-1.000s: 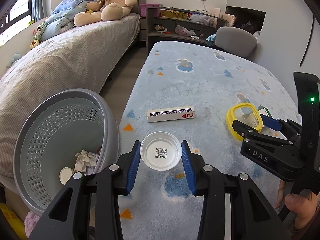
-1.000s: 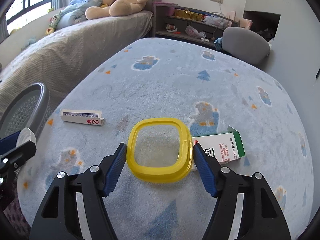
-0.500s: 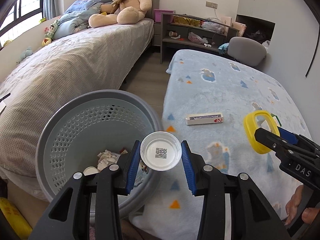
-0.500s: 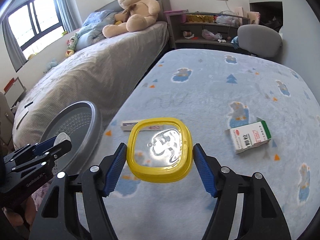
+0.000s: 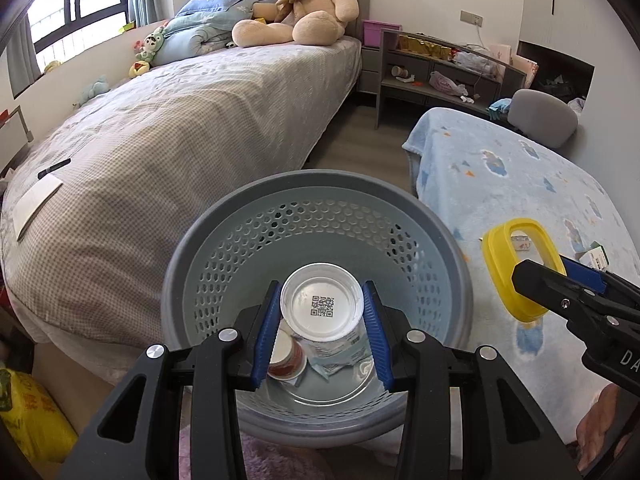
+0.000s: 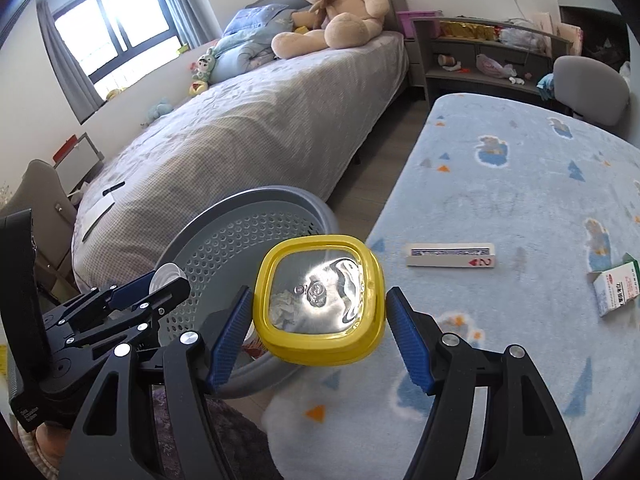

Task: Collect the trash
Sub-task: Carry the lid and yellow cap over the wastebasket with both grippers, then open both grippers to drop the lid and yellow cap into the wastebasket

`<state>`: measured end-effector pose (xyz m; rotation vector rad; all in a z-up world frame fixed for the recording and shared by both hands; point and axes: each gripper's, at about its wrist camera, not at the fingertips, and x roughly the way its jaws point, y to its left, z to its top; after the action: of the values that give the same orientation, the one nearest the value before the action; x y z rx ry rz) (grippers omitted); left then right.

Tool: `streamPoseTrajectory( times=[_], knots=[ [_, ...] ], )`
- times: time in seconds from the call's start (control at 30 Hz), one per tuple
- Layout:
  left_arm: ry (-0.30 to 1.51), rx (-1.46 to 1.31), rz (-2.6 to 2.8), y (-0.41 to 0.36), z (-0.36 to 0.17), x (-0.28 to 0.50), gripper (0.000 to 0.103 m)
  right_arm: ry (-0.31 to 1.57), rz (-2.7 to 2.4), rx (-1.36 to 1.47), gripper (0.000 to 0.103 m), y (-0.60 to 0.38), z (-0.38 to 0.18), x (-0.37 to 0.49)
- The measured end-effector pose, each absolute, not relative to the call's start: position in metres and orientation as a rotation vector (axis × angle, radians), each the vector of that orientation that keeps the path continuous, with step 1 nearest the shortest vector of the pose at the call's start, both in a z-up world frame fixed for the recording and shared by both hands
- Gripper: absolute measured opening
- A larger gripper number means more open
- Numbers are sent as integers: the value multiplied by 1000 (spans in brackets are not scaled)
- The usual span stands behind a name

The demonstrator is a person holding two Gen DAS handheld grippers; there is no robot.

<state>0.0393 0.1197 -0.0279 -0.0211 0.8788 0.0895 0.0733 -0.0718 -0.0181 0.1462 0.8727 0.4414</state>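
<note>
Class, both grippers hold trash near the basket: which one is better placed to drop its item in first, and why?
Left. The left gripper holds the clear cup directly above the grey basket; the right gripper holds its yellow-rimmed lid at the rim, beside the table.

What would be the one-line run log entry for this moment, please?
left gripper: shut on white cup, above grey basket | right gripper: shut on yellow container, at basket's rim | nothing dropped yet

**Occluded and Cropped Regions**

We cannot read the QR label on the white cup. The cup hides part of the basket contents. The frame edge crops the right gripper. The medicine box print stays illegible.
</note>
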Motion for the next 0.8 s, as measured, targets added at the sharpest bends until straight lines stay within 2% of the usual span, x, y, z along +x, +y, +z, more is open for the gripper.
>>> streamPoseTrajectory(
  times=[0.33, 0.37, 0.4, 0.47, 0.6, 0.8],
  knots=[
    [879, -48, 145, 154, -30, 43, 40, 903, 524, 114, 67, -26, -24, 90],
    [876, -47, 149, 156, -29, 43, 43, 904, 533, 114, 67, -23, -23, 91],
    [872, -46, 155, 158, -28, 42, 53, 906, 541, 114, 68, -21, -23, 93],
    [858, -48, 169, 162, -26, 39, 66, 904, 549, 111, 69, -18, -21, 95],
    [857, -59, 196, 170, -25, 37, 68, 895, 544, 112, 75, -15, -19, 94],
    [864, -72, 214, 174, -26, 34, 69, 902, 534, 101, 75, -14, -21, 92]
  ],
)
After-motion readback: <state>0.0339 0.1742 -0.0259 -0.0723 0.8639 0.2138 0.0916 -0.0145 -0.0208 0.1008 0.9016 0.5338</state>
